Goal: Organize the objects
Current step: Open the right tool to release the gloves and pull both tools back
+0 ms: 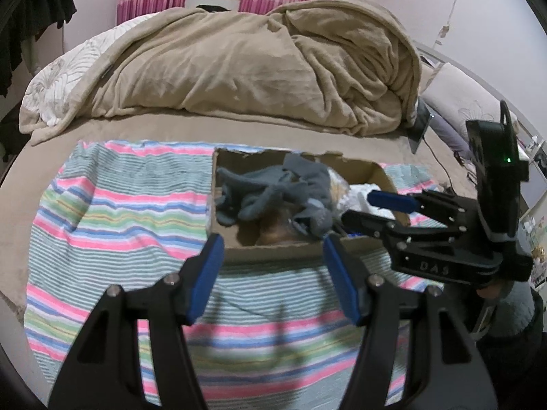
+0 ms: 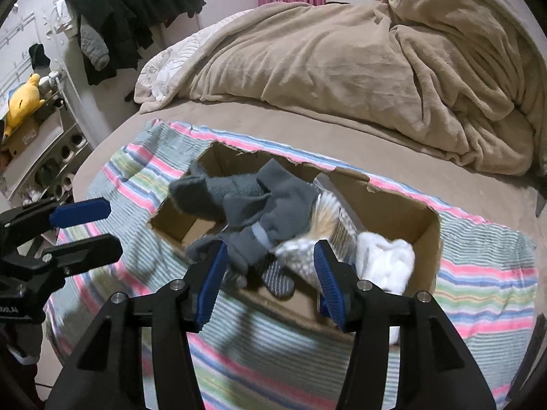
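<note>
Both grippers hang over the bed with jaws apart and nothing between them: the left gripper (image 1: 273,249) and the right gripper (image 2: 268,256). Below them, grey socks (image 2: 246,201) lie heaped in the cardboard box (image 2: 393,201) on a striped towel (image 1: 112,201).

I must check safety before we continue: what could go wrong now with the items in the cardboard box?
1. The grey socks are piled high and lie over the edge of the cardboard box; they may slide out onto the striped towel.
2. Both the left gripper and the right gripper are open and close to the box, so a finger may catch the loose fabric and drag it.
</note>
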{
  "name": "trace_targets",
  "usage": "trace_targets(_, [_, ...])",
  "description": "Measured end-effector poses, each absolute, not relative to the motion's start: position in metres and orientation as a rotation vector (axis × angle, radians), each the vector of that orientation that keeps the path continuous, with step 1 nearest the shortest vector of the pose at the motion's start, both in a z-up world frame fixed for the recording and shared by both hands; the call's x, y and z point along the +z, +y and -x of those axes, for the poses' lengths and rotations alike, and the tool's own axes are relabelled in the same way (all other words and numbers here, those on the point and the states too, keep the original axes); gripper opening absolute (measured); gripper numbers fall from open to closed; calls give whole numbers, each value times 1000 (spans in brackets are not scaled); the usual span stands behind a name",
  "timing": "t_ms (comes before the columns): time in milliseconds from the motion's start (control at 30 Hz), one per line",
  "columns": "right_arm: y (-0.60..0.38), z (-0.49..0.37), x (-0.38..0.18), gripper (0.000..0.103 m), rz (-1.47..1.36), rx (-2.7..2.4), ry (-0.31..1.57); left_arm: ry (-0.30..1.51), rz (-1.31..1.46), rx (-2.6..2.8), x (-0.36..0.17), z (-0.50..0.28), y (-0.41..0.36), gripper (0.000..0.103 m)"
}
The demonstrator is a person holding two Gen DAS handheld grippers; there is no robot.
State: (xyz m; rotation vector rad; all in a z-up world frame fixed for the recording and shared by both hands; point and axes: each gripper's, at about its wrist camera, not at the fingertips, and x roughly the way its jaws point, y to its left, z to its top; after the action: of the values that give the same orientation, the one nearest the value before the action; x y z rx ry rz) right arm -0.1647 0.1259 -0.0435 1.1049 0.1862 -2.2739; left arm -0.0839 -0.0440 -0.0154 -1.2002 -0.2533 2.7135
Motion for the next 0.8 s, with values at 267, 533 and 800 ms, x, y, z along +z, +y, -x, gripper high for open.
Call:
trace_targets(267, [138, 138, -35, 69, -1095, -2281, 164, -235, 1186, 2714, -10, 63, -32, 62])
trace_targets(533, [152, 115, -27, 69, -1086, -2307, 151, -230, 1205, 2698, -11, 44, -20, 71])
trace_targets(800, [169, 90, -16, 69, -1076, -2328, 104, -241, 1214, 2707, -12, 23, -11, 82])
